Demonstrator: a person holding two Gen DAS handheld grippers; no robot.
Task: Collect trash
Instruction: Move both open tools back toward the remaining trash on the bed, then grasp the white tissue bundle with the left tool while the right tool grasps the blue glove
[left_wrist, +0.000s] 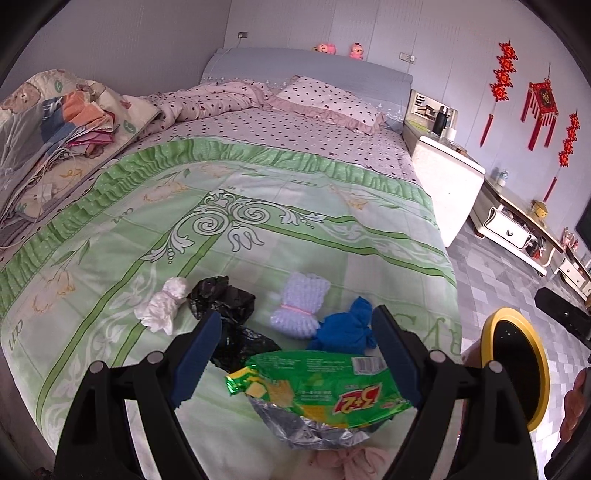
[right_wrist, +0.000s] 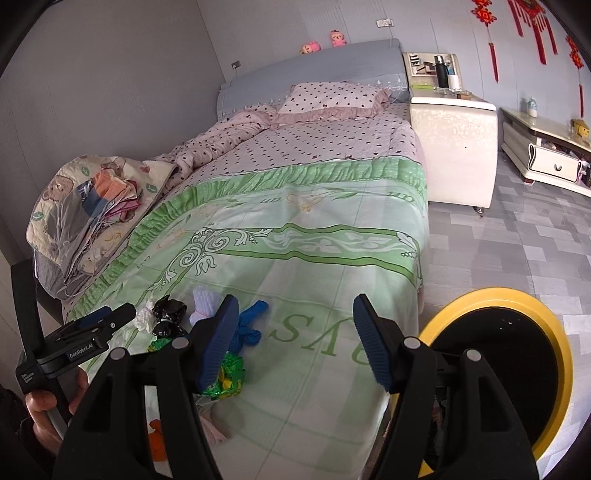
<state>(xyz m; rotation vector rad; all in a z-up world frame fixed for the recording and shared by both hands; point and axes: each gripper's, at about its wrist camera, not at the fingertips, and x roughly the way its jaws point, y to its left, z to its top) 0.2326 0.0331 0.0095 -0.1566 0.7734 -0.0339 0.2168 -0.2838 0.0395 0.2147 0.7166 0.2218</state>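
Pickup step: left hand-held gripper (left_wrist: 295, 360) spread around crinkled green foil snack wrapper (left_wrist: 317, 391) near bed's foot edge; next, pinch it; right hand-held gripper (right_wrist: 295, 339) spread, empty.

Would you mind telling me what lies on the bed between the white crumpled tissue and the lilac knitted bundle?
A crumpled black plastic bag lies between the white tissue and the lilac bundle; the left wrist view shows it best.
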